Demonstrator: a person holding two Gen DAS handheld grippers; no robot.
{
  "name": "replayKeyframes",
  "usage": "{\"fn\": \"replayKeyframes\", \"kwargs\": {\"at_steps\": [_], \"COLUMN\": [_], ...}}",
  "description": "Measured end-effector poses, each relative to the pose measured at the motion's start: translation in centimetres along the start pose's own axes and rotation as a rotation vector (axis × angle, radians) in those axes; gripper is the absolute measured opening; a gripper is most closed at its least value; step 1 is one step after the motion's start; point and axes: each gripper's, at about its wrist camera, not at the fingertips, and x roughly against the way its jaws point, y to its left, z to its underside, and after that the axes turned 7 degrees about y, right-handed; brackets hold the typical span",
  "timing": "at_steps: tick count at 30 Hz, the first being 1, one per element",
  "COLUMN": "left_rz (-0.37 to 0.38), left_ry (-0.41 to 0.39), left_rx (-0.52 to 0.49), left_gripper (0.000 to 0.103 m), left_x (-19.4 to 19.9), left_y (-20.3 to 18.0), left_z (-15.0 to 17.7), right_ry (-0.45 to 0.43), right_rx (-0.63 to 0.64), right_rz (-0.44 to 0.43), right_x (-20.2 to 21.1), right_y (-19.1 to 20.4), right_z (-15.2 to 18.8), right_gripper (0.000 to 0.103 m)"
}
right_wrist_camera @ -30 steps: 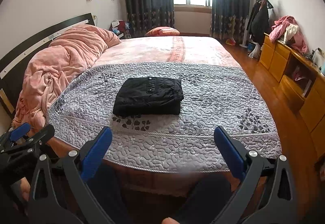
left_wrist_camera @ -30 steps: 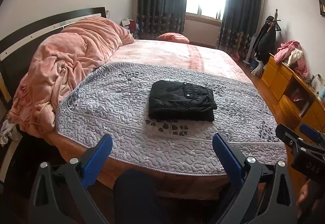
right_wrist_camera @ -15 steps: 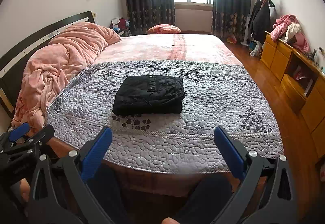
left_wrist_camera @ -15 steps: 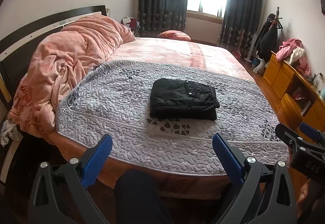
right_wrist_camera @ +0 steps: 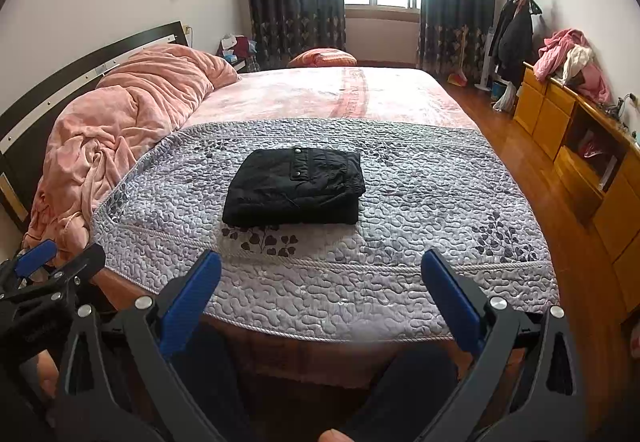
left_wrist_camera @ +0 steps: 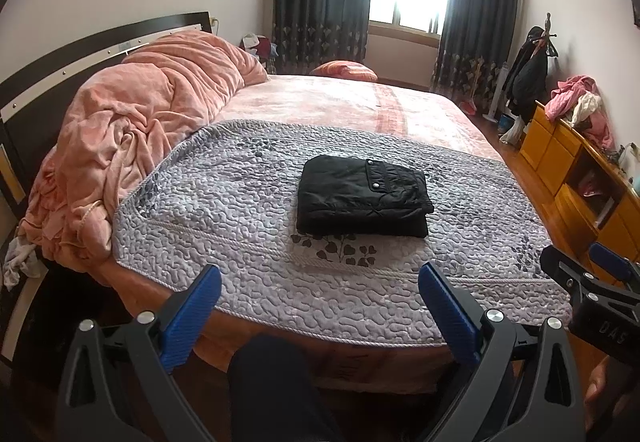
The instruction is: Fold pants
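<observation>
The black pants [left_wrist_camera: 362, 197] lie folded into a compact rectangle on the grey quilted cover [left_wrist_camera: 224, 209] of the bed; they also show in the right wrist view [right_wrist_camera: 296, 191]. My left gripper [left_wrist_camera: 320, 306] is open and empty, held back from the near bed edge, well short of the pants. My right gripper [right_wrist_camera: 320, 290] is open and empty, also back from the bed edge. Each gripper shows at the edge of the other's view.
A crumpled pink duvet [left_wrist_camera: 132, 129] lies along the dark headboard on the left. Yellow wooden cabinets [right_wrist_camera: 580, 145] with pink clothes on top line the right wall. A coat rack [right_wrist_camera: 516, 29] stands by the curtains. The person's dark-clad knees [left_wrist_camera: 272, 394] are below the grippers.
Both grippers stay open and empty and have drifted only slightly; the folded pants have not moved.
</observation>
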Motion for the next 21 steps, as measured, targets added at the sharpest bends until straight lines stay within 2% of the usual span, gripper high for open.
{"fn": "replayKeyframes", "kwargs": {"at_steps": [21], "left_rz": [0.005], "left_ry": [-0.009], "left_rx": [-0.001], "left_gripper": [0.099], "left_x": [0.8], "left_y": [-0.3], "left_z": [0.3], "right_ry": [-0.023], "right_rx": [0.001], "right_rz": [0.011], "right_x": [1.2], "right_y": [0.3], "right_z": [0.5], "right_gripper": [0.1]}}
